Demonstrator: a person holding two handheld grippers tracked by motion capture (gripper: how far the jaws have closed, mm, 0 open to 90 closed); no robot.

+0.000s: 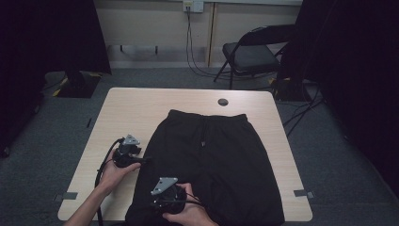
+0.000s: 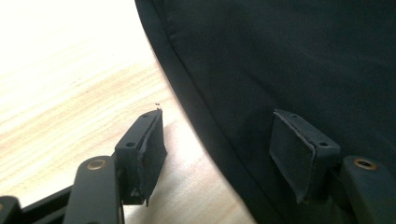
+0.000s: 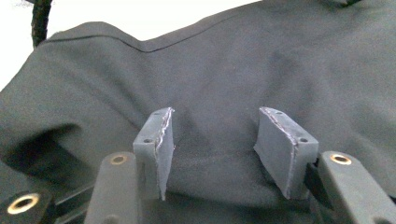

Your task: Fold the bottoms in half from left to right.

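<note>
A plain lab or office room: grey carpet (image 1: 155,80), a light wood table (image 1: 141,103) between black curtains (image 1: 51,33), a folding chair (image 1: 251,54) at far right, cables (image 1: 193,52) from a wall socket (image 1: 193,5).

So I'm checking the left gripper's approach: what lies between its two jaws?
In the left gripper view, the left gripper stands open astride the hemmed edge of the black shorts: bare table by one pad, dark cloth by the other. Nothing is pinched.
</note>
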